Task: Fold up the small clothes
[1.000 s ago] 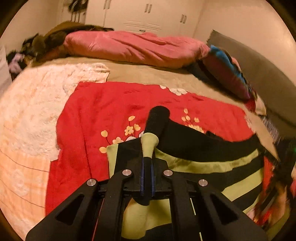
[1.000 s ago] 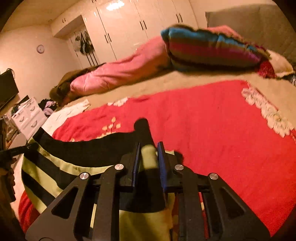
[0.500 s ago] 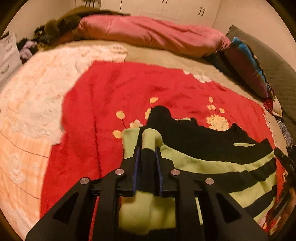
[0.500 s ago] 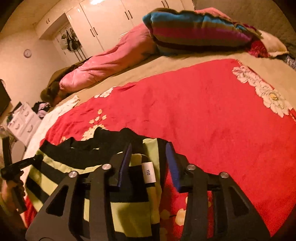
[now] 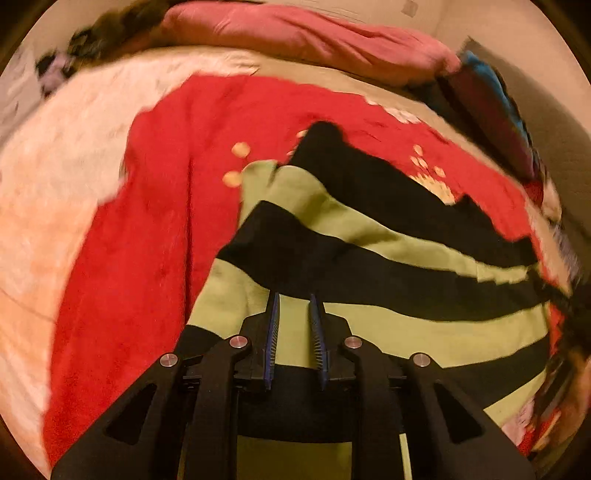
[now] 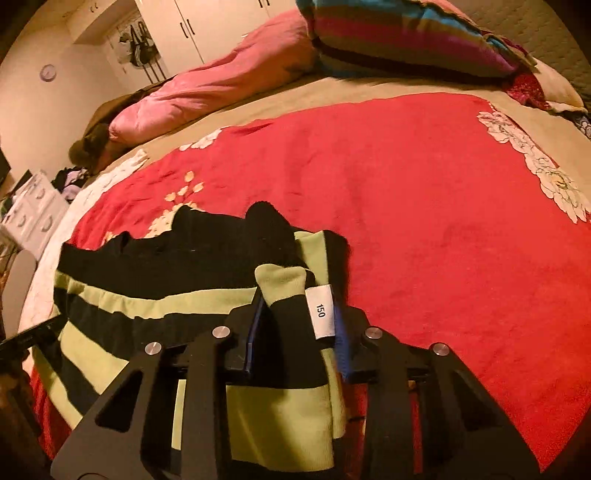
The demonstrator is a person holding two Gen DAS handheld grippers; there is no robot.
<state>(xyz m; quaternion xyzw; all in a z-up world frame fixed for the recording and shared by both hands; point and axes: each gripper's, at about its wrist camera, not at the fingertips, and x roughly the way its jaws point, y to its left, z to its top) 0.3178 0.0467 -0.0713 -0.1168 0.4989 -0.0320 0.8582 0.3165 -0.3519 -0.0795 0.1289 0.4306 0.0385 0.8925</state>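
Observation:
A small black and lime-green striped garment (image 5: pixel 369 266) lies spread on the red flowered blanket (image 5: pixel 147 221). My left gripper (image 5: pixel 293 306) is open just above its near edge, with cloth showing below the gap between the blue pads. In the right wrist view the same garment (image 6: pixel 147 295) lies folded over at its right edge, with a white "150" size tag (image 6: pixel 320 312). My right gripper (image 6: pixel 299 317) is open, and the folded edge and the tag lie loose between its fingers.
A pink duvet (image 6: pixel 221 81) and a striped pillow (image 6: pixel 399 33) lie at the far side of the bed. A white fluffy blanket (image 5: pixel 66 147) covers the left part. A white drawer unit (image 6: pixel 33 210) stands beside the bed. White wardrobes line the far wall.
Both grippers were shut on the garment's corners a second ago. They lowered it onto the blanket and opened, the right one first. The garment now lies flat.

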